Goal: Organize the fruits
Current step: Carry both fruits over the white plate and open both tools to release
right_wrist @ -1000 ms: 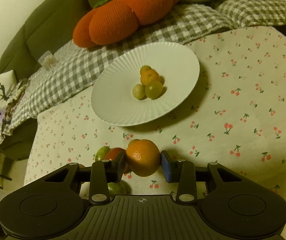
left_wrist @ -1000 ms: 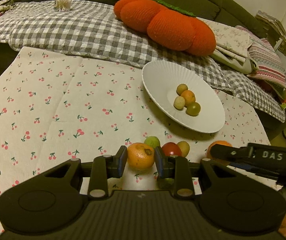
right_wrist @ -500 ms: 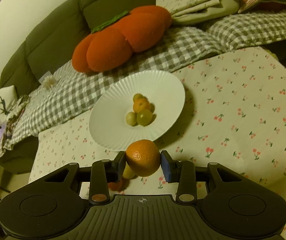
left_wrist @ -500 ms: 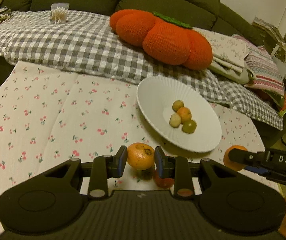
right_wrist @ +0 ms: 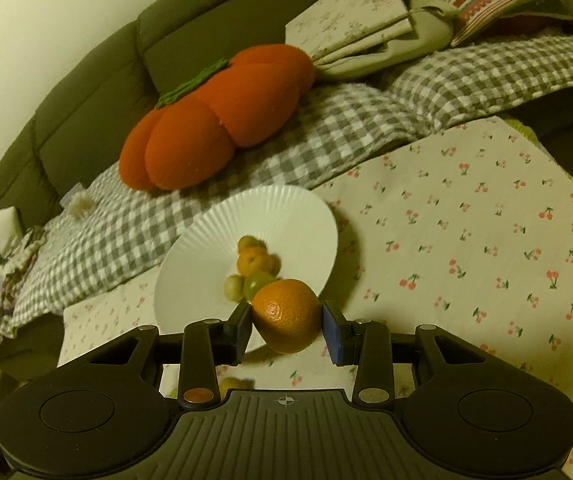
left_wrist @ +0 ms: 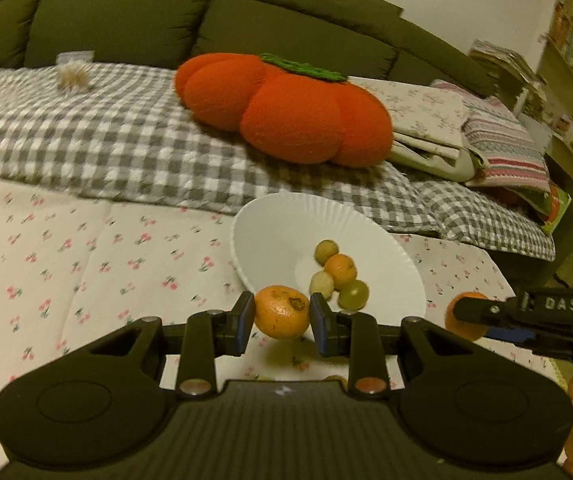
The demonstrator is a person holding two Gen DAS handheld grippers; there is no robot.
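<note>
- The left gripper point(left_wrist: 282, 317) has its fingers closed on a small blemished tangerine point(left_wrist: 282, 312), held above the bench at the near rim of the white plate point(left_wrist: 270, 236).
- The right gripper point(right_wrist: 286, 326) clamps a bigger orange point(right_wrist: 287, 315) by its sides.
- Both fruits look light, round and soft-skinned, so gripping across the widest part seems safest.

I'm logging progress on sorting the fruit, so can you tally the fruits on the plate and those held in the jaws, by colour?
Plate:
Orange: 1
Green: 1
Yellowish-tan: 2

Held:
Orange: 2, one in the left gripper and one in the right gripper

Total: 6
</note>
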